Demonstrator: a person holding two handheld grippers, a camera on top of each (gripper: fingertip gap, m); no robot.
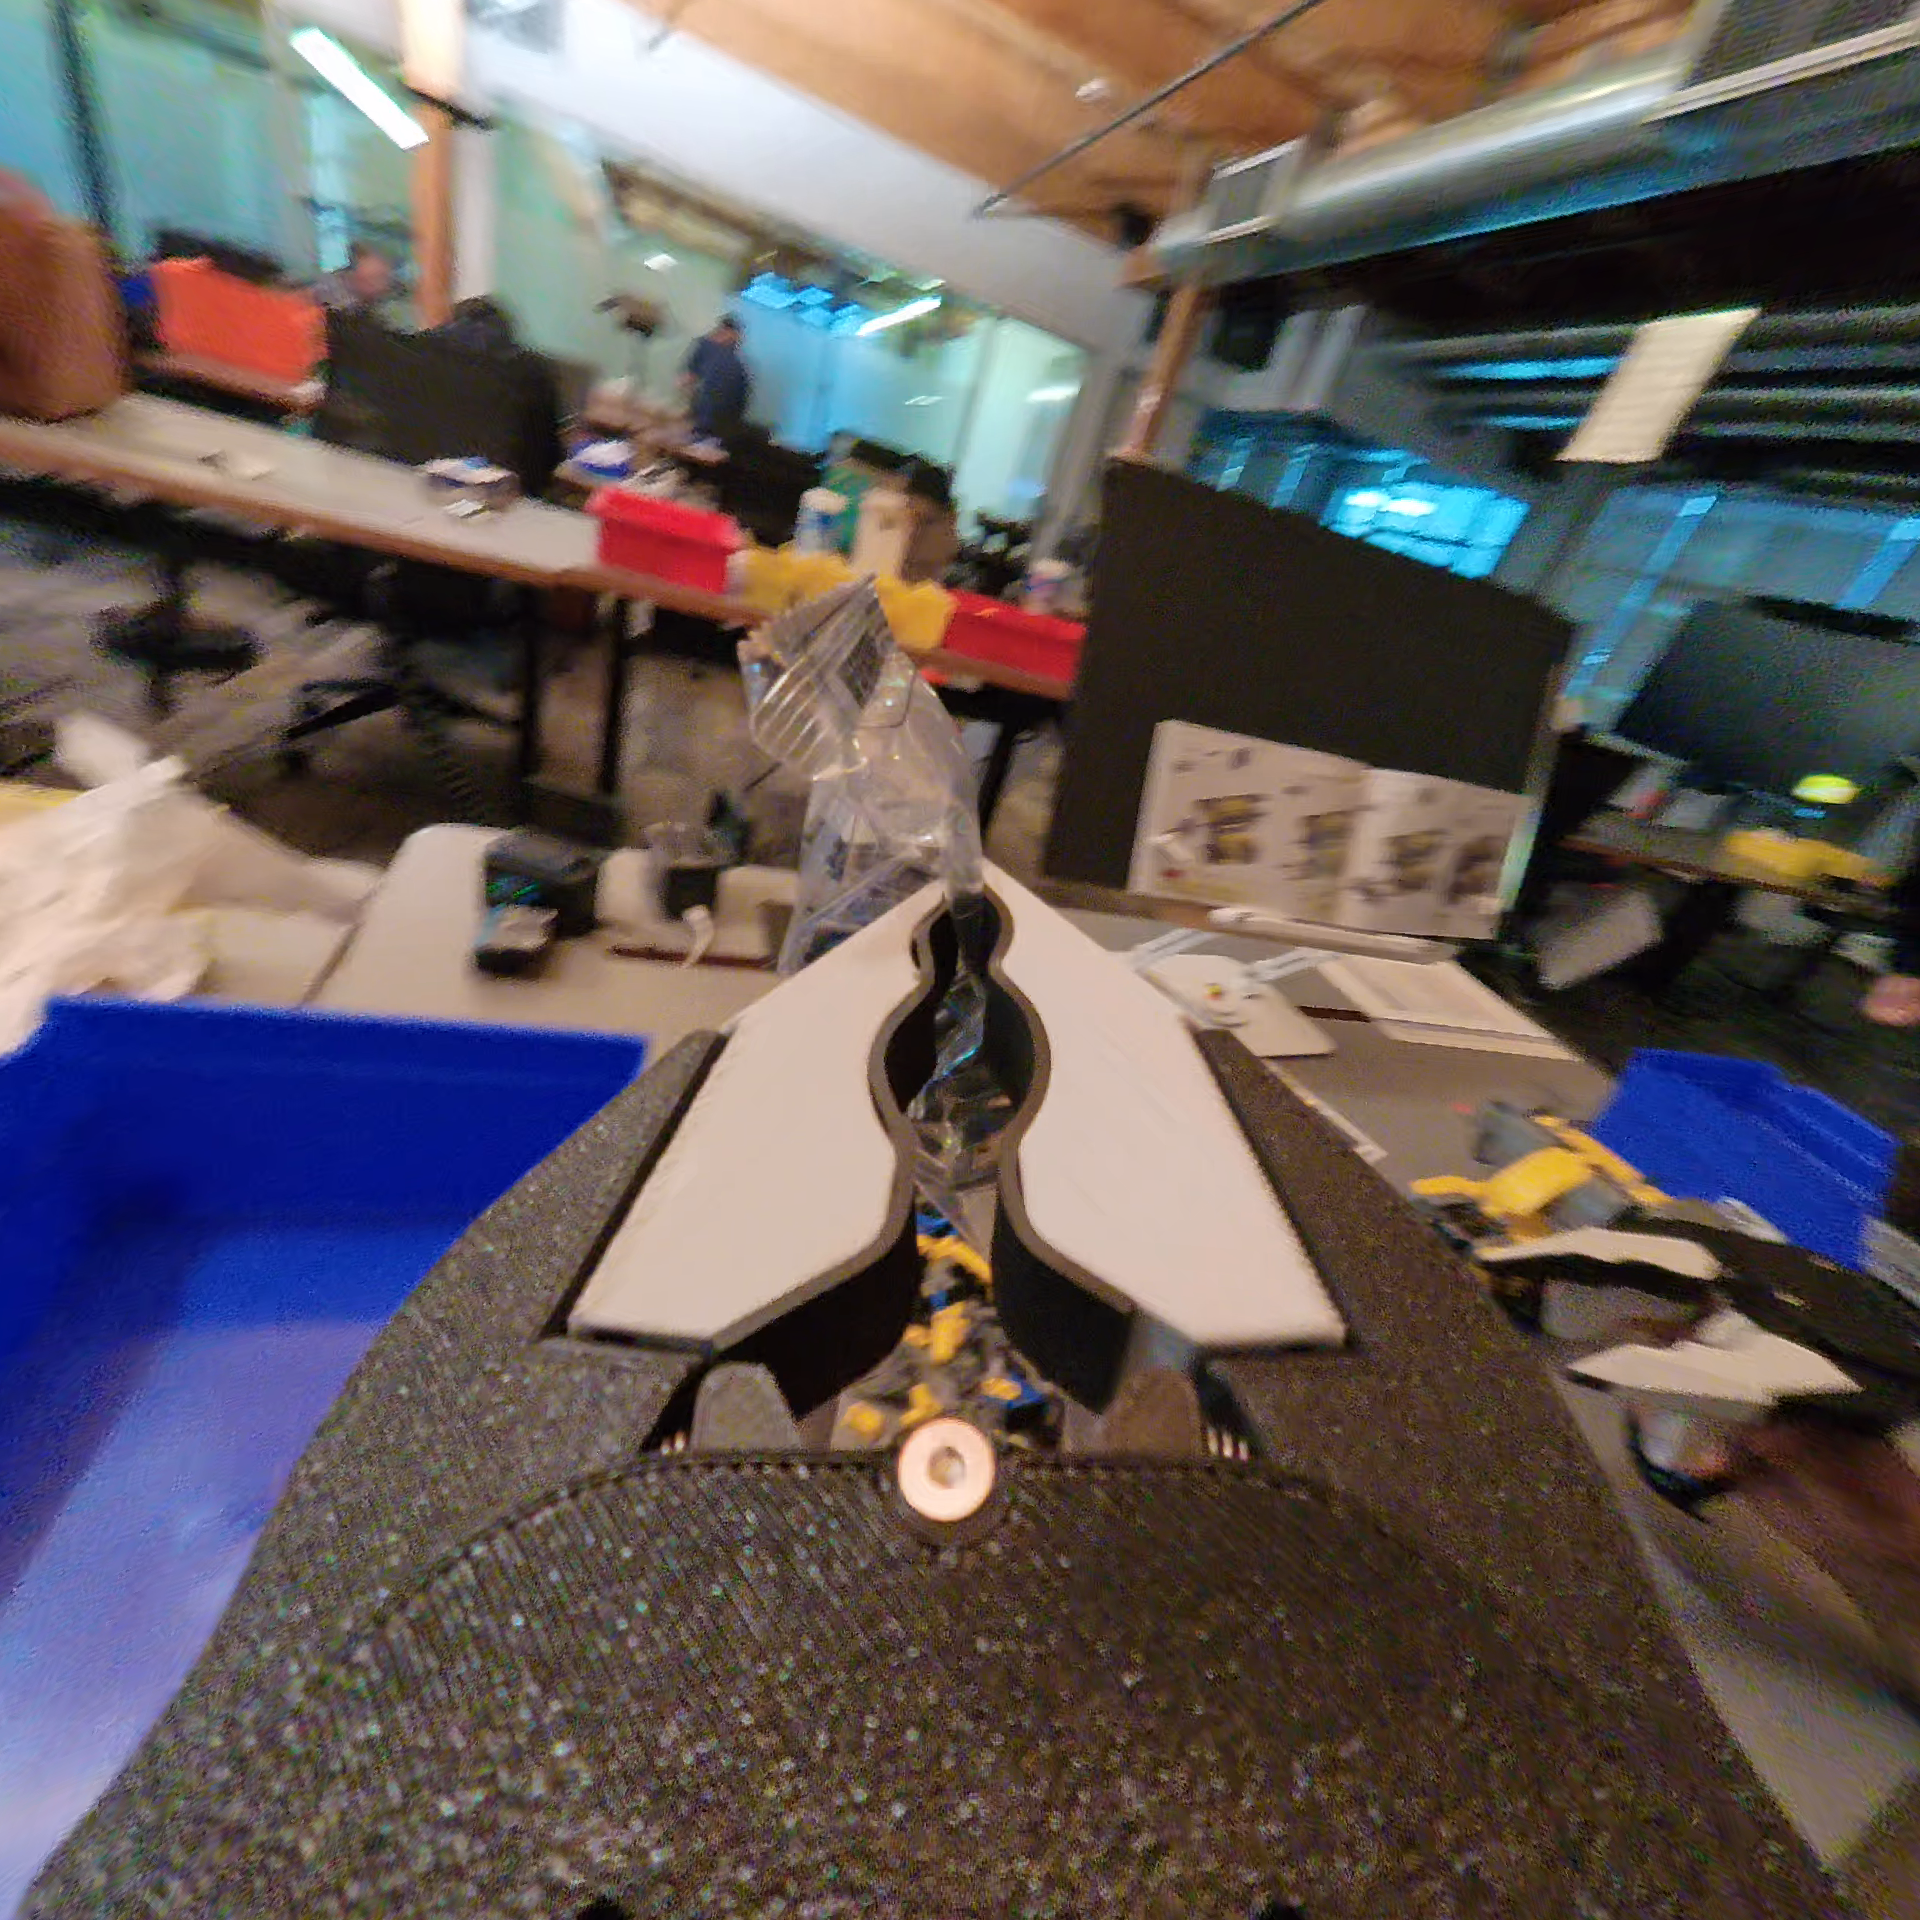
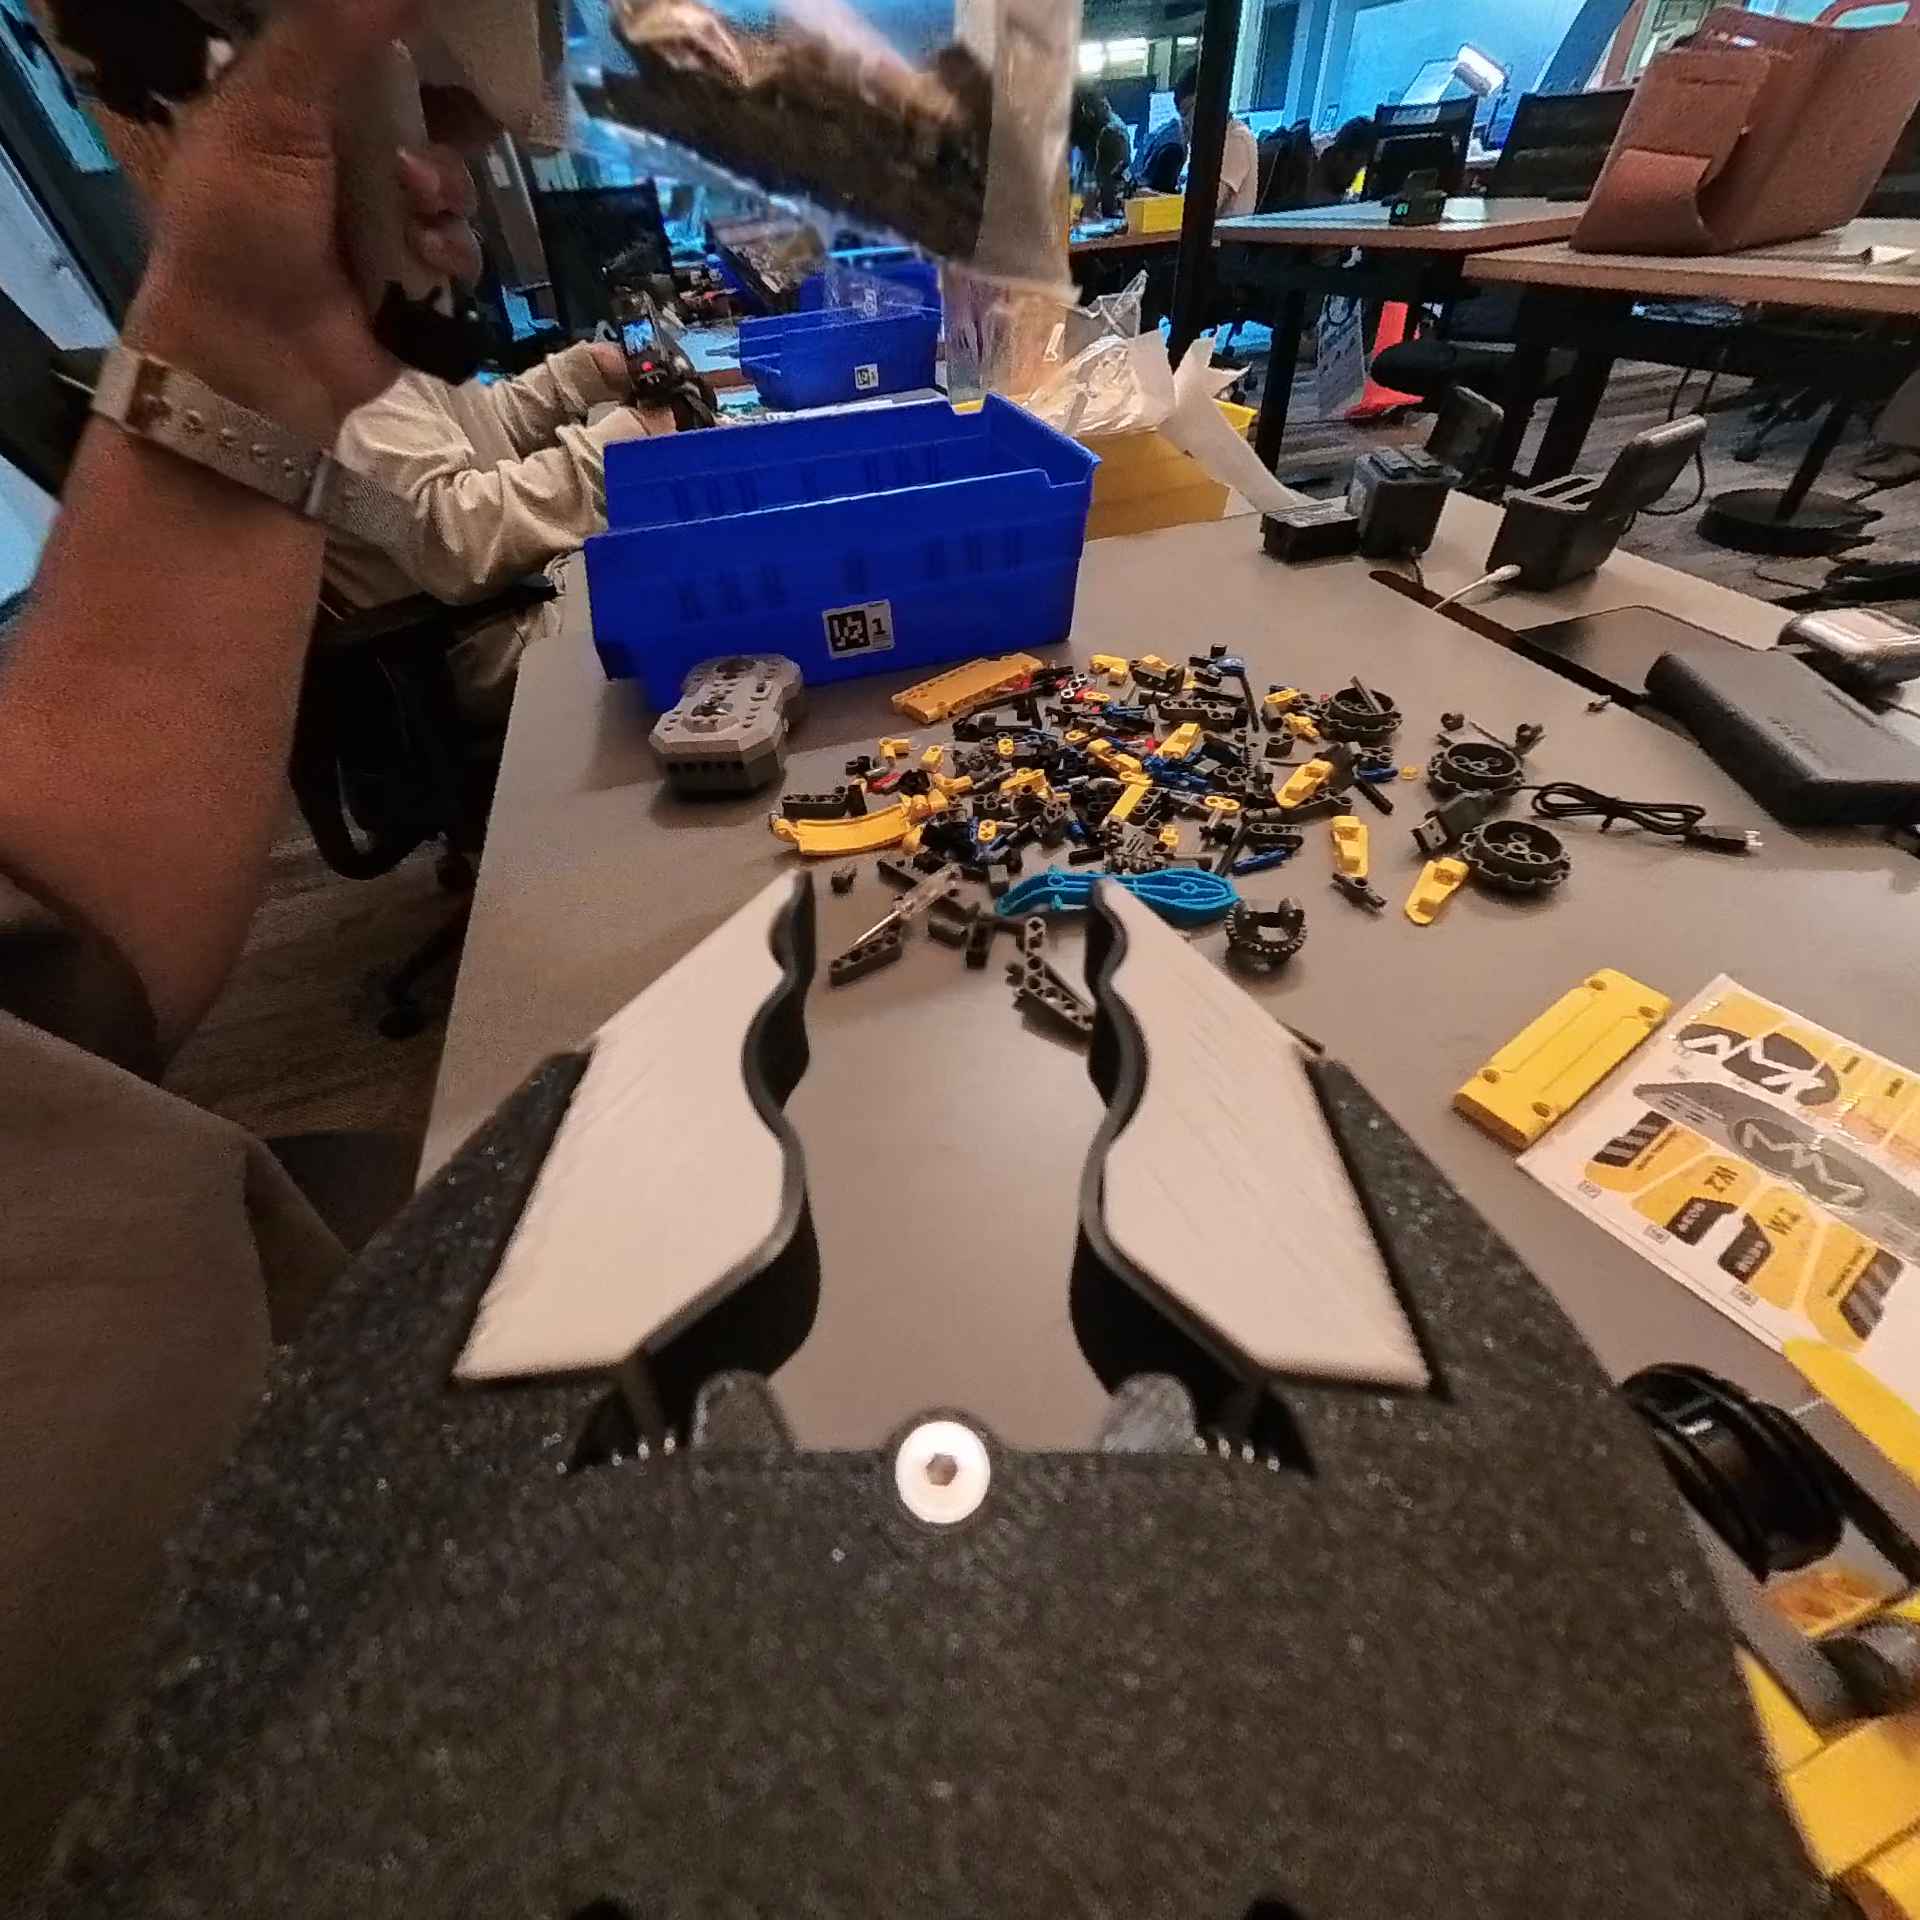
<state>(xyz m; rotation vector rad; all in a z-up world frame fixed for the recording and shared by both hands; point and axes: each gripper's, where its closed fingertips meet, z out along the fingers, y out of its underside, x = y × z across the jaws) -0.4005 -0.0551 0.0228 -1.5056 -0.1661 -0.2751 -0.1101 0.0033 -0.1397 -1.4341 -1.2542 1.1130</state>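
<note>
My left gripper is shut on a crumpled clear plastic bag. The bag is pinched between the fingertips and sticks up beyond them, raised in the air. In the right wrist view that gripper is a blur high up in a person's hand, with the bag hanging above a blue bin. My right gripper is open and empty, low over the grey table. It is just short of a pile of small black, yellow and blue building pieces. A teal piece lies near its right fingertip.
A grey hub block lies by the blue bin. Black wheels, a cable, a yellow panel and a sticker sheet lie to the right. Black devices stand at the back. A second blue bin and a white printed box show in the left wrist view. Spacing between my two grippers at the tips: around 35 centimeters. My left tips are about 45 centimeters from the yellow panel, my right tips only 20 centimeters.
</note>
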